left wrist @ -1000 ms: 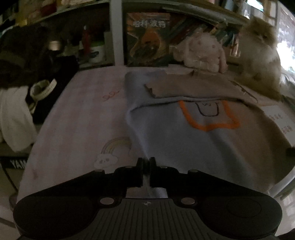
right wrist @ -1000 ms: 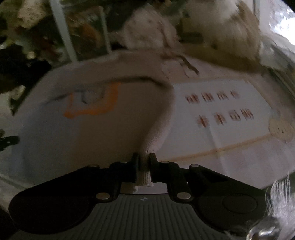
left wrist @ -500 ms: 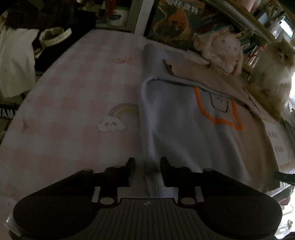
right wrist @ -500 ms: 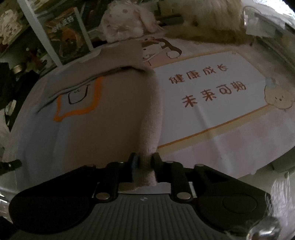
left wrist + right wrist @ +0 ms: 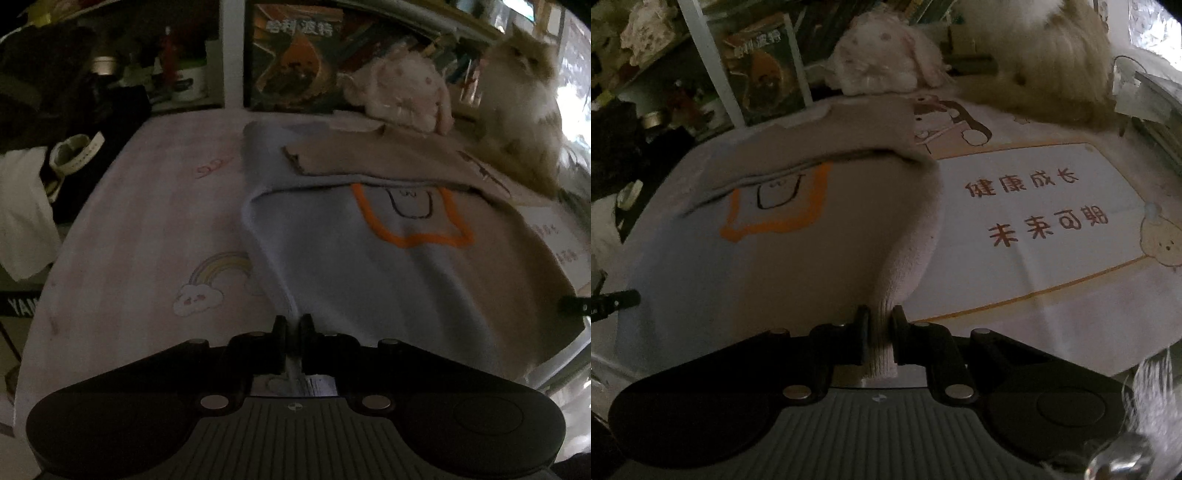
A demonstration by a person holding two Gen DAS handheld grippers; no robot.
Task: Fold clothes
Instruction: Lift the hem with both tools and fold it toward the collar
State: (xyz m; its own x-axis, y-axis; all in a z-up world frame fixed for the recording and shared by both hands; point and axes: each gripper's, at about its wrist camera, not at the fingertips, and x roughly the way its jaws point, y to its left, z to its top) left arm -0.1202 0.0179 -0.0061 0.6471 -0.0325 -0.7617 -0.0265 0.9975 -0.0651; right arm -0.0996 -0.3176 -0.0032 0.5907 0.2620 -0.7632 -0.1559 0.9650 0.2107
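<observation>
A blue and beige sweater [image 5: 369, 266] with an orange outlined patch lies on the table, its sleeves folded in across the top. My left gripper [image 5: 293, 325] is shut on the blue near hem corner, which rises a little into the jaws. In the right wrist view the same sweater [image 5: 798, 251] shows its beige half. My right gripper [image 5: 881, 317] is shut on the ribbed beige hem corner, and the cloth runs up from the table into the pads. The other gripper's tip shows at each frame's edge.
The table cover [image 5: 155, 229] is pale pink checks with a rainbow print; on the right it carries a white printed panel [image 5: 1034, 206]. A plush rabbit [image 5: 402, 96] and a fluffy cat [image 5: 524, 92] sit at the far edge. Shelves stand behind them. Dark and white clothes [image 5: 22, 206] pile at the left.
Both grippers opened briefly on the hem corners and have shut on them again. The left wrist view swung away for a moment and is back as it was.
</observation>
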